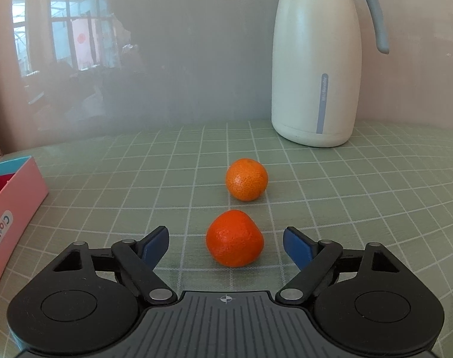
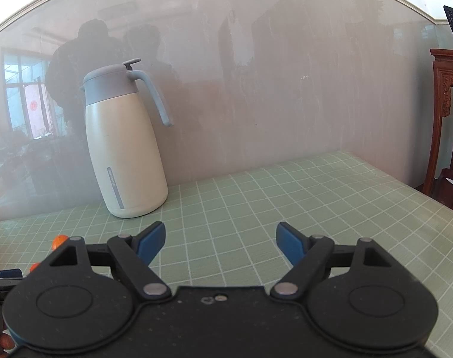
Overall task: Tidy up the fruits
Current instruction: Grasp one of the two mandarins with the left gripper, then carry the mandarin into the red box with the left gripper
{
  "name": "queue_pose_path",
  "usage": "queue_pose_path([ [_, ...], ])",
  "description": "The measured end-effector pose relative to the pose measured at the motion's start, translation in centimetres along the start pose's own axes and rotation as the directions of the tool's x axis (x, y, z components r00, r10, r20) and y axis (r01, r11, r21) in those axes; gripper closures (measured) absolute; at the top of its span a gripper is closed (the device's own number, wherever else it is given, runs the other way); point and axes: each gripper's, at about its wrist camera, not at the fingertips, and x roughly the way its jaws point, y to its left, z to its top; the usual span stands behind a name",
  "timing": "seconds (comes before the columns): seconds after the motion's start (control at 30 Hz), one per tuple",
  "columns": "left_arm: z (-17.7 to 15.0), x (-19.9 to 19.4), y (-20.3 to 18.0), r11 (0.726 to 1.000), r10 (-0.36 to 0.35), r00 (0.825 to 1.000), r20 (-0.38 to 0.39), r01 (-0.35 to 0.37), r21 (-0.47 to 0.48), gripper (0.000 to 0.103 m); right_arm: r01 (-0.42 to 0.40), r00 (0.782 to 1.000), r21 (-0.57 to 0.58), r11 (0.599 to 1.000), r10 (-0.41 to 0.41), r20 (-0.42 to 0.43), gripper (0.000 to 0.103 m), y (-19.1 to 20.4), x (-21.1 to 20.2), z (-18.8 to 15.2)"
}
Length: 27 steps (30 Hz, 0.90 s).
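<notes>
Two bright orange tangerines, the near tangerine (image 1: 234,238) and the far tangerine (image 1: 246,179), are sitting apart on the counter (image 1: 360,185). The left hand-held gripper (image 1: 226,246) is standing wide open around the near one, pads clear of it. The right hand-held gripper (image 2: 220,243) is hovering open, holding nothing.

pink box (image 1: 9,208) cropped left, jug (image 1: 316,68) top cropped – oranges (image 2: 59,241) mostly hidden

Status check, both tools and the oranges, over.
Left tool open, near orange between its fingers, untouched. Right tool open, empty. Far orange loose on the mat. Nothing blocking.
</notes>
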Motion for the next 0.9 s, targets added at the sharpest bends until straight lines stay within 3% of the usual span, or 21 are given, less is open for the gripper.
queue_pose_path([
  [0.07, 0.0, -0.1, 0.0, 1.0, -0.011, 1.0, 0.006, 0.011, 0.0, 0.02, -0.001, 1.0, 0.002, 1.0, 0.001, 0.002, 0.022, 0.0, -0.1, 0.0],
  [0.13, 0.0, -0.2, 0.0, 1.0, -0.026, 1.0, 0.011, 0.026, 0.001, 0.03, -0.002, 1.0, 0.004, 1.0, 0.002, 0.003, 0.022, -0.1, -0.1, 0.0],
  [0.4, 0.0, 0.2, 0.1, 0.998, -0.056, 0.998, -0.012, 0.056, -0.017, 0.032, -0.012, 1.0, 0.013, 1.0, 0.012, 0.006, 0.022, -0.3, -0.2, 0.1],
  [0.43, 0.0, 0.2, 0.1, 0.998, -0.063, 0.998, -0.012, 0.063, -0.02, 0.049, -0.014, 1.0, 0.014, 1.0, 0.014, 0.008, 0.022, -0.3, -0.2, 0.1],
  [0.5, 0.1, 0.5, 0.1, 0.997, -0.069, 0.997, -0.024, 0.069, -0.022, 0.063, -0.015, 1.0, 0.013, 1.0, 0.015, 0.007, 0.022, -0.3, -0.3, 0.1],
  [0.9, 0.1, 0.2, 1.1, 0.996, -0.063, 0.998, -0.019, 0.062, -0.062, 0.064, -0.026, 1.0, 0.006, 1.0, 0.026, 0.0, 0.022, 0.2, -0.4, 0.0],
])
